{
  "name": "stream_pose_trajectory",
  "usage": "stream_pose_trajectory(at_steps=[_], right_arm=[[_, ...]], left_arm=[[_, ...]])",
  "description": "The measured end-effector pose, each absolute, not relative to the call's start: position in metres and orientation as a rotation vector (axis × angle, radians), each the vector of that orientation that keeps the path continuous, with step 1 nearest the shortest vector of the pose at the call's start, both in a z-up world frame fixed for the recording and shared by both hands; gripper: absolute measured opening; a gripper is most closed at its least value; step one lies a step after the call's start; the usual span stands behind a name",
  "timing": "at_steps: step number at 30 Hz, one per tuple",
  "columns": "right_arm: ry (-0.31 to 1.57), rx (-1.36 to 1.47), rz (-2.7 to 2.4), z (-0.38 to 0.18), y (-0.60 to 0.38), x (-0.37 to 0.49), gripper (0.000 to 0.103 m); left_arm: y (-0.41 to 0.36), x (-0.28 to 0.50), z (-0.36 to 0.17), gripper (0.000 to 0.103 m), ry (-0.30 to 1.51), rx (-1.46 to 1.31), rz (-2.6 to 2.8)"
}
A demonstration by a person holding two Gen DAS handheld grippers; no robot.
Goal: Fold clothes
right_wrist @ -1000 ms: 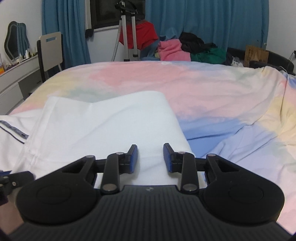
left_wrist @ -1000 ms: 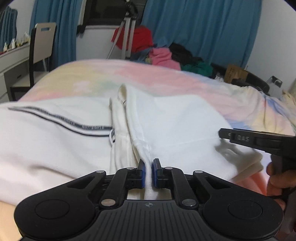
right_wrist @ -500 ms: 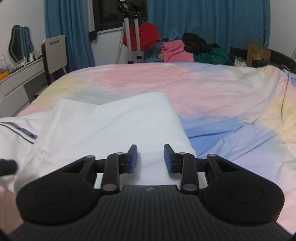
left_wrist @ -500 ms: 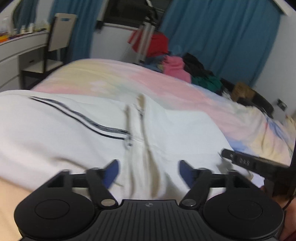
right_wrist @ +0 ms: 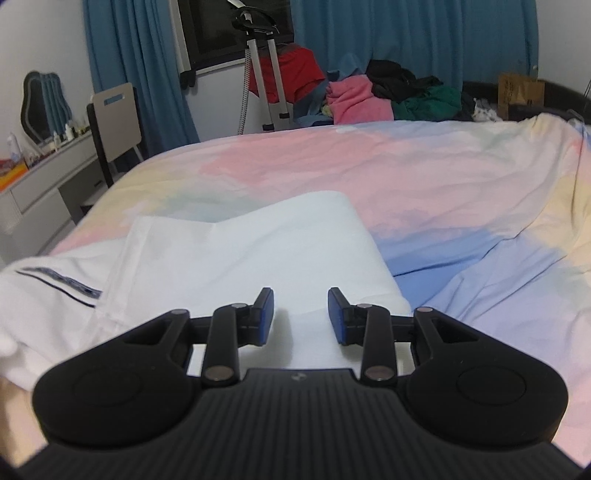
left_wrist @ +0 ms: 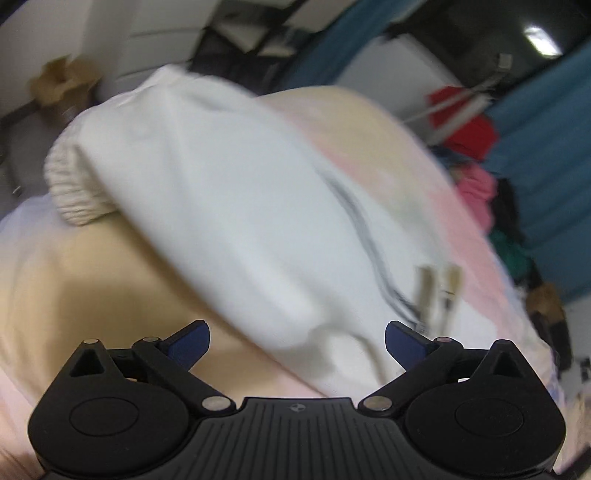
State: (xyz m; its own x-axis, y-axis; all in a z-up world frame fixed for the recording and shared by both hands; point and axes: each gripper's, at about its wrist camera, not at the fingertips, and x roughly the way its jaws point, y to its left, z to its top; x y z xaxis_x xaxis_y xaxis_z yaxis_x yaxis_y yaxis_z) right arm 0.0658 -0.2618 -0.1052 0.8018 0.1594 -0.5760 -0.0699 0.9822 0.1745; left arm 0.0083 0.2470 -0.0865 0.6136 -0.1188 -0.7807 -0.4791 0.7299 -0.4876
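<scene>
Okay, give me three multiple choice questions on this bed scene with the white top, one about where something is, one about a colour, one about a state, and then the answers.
1. Where does the white garment lie?
A. on the pastel bedsheet
B. on the chair
C. on the floor

2. What colour are the curtains?
A. yellow
B. blue
C. white

3. How is the left tool right now?
A. clamped on a sleeve
B. holding a hanger
C. jaws apart, gripping nothing

Answers:
1 A, the garment is spread across the sheet in the right wrist view.
2 B, blue drapes hang along the far wall.
3 C, its blue pads stand wide, still opening, with the cloth only beyond them, not pinched.
</scene>
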Motion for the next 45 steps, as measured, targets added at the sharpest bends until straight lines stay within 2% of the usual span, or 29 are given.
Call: stream_pose_trajectory(at_steps=[3,6,8,12,18,21,23,26,28,36,45], right_arm=[[0.631,0.149,0.148,-0.104,-0.257,0.066,0.035],[0.632,0.130,0.171,-0.104,-0.248,0.065,0.035],[0.633,0.118,0.193,-0.104,-0.240,0.064,0.035],[0.627,0.094,0.270,-0.099,-0.222,0.056,0.035],[0.666,0.049,0.414,-0.105,-0.189,0.042,0.035],[0.717,-0.020,0.447,-0.123,-0.168,0.043,0.035],[0.717,-0.069,0.450,-0.130,-0.159,0.041,0.036],[0.711,-0.092,0.446,-0.131,-0.153,0.040,0.035],[0.710,-0.051,0.446,-0.124,-0.160,0.040,0.035],[0.591,0.067,0.236,-0.086,-0.226,0.041,0.035],[0.459,0.443,-0.047,-0.067,-0.352,0.050,0.038]], left_arm=[[0.271,0.023,-0.099,0.096,0.905,-0.787,0.278],[0.297,0.028,-0.110,0.092,0.826,-0.943,0.271],[0.313,0.032,-0.114,0.083,0.778,-0.999,0.285],[0.341,0.027,-0.120,0.079,0.686,-1.080,0.384],[0.370,0.016,-0.127,0.066,0.583,-1.191,0.419],[0.367,0.019,-0.122,0.052,0.559,-1.121,0.424],[0.361,0.025,-0.113,0.036,0.542,-1.027,0.436],[0.335,0.029,-0.090,0.024,0.507,-0.893,0.455],[0.315,0.029,-0.072,0.022,0.480,-0.799,0.466],[0.214,0.034,0.006,0.017,0.277,-0.616,0.354],[0.009,0.069,0.058,0.013,0.088,-0.292,0.174]])
